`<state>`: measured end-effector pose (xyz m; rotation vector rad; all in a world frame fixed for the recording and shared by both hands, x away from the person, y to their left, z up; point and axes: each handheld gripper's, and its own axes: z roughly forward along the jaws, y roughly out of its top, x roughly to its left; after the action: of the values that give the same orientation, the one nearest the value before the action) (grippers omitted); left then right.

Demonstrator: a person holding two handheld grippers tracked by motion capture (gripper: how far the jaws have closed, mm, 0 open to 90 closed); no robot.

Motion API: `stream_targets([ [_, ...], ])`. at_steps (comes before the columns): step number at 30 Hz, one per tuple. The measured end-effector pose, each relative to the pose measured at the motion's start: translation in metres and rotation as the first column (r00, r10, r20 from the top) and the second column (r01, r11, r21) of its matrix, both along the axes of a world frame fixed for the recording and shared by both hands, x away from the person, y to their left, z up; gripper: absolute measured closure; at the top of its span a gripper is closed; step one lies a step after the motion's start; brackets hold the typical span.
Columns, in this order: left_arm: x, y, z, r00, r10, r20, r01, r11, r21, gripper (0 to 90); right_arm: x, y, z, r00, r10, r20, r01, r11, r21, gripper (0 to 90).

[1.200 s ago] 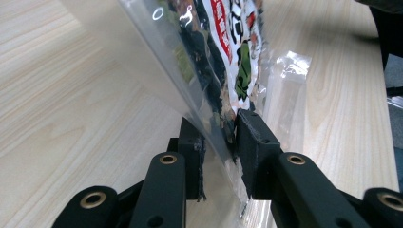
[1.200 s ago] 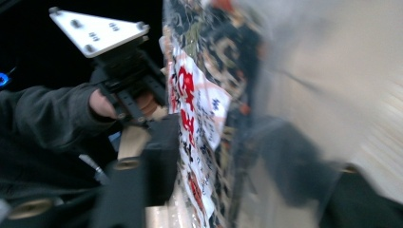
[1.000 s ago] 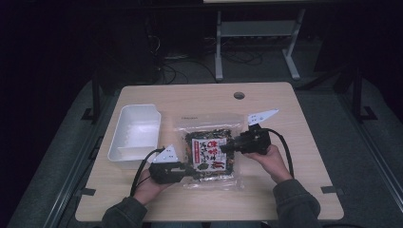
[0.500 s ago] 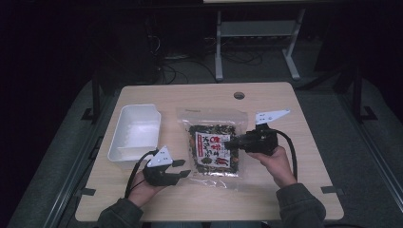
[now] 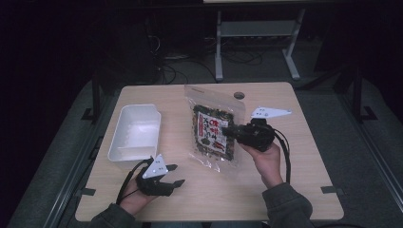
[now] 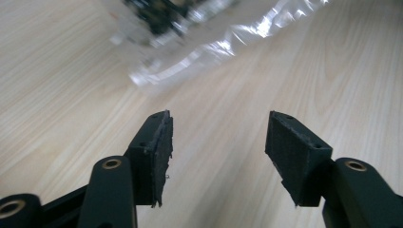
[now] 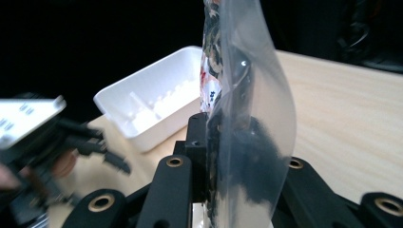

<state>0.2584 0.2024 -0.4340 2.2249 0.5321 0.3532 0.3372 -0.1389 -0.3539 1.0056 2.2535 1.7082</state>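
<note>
White tray (image 5: 135,133) at table's (image 5: 304,190) left, open side up; its inside reads pale and washed out in the high view; in the right gripper view (image 7: 157,107) only its near corner and one wall come clear.

Left gripper (image 5: 175,175) low at the front-left edge, just clear of the tray's near end; jaws have just been opening, now stand well apart with bare wood between the pads (image 6: 161,152); nothing held; the person's hand beneath it partly cut off by the frame bottom.

Snack bag (image 5: 215,130) mid-table, lifted and tilted, lower corner near the table; printing too small to read; in the left gripper view (image 6: 204,42) only a blurred clear edge at top.

Right gripper (image 5: 229,130) clamped on the bag's right edge; in its own view clear film (image 7: 247,123) stands upright and hides the right pad; background dark beyond.
</note>
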Motion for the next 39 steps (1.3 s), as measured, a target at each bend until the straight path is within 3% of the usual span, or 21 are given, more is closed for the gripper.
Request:
stream_targets([
  [4, -0.004, 0.004, 0.0, 1.0, -0.005, 0.0, 0.005, 1.0, 0.003, 39.0, 0.002, 0.015, 0.01, 0.998, -0.055, 0.03, 0.055, 0.9984, 0.018, 74.8],
  [8, -0.007, 0.008, 0.0, 1.0, -0.009, 0.0, 0.009, 0.9999, 0.012, 38.0, 0.005, 0.025, 0.016, 0.9968, -0.067, 0.043, 0.065, 0.9974, 0.03, 74.7],
  [16, -0.011, 0.017, 0.001, 1.0, -0.003, 0.0, 0.003, 0.9999, 0.014, 36.7, 0.017, 0.063, 0.033, 0.9901, -0.119, 0.075, 0.115, 0.9915, 0.062, 74.8],
  [27, -0.012, 0.025, 0.002, 0.9998, -0.02, -0.008, 0.021, 0.9995, 0.022, 33.8, 0.034, 0.109, 0.047, 0.9839, -0.14, 0.111, 0.127, 0.9847, 0.12, 74.9],
  [30, -0.012, 0.028, 0.002, 0.9997, -0.023, -0.01, 0.024, 0.9994, 0.025, 33.3, 0.041, 0.131, 0.051, 0.9824, -0.141, 0.123, 0.126, 0.9845, 0.122, 74.9],
  [39, -0.015, 0.043, 0.0, 0.9993, -0.025, -0.028, 0.026, 0.9992, 0.029, 33.1, 0.056, 0.168, 0.048, 0.9794, -0.158, 0.126, 0.141, 0.9808, 0.134, 74.9],
])
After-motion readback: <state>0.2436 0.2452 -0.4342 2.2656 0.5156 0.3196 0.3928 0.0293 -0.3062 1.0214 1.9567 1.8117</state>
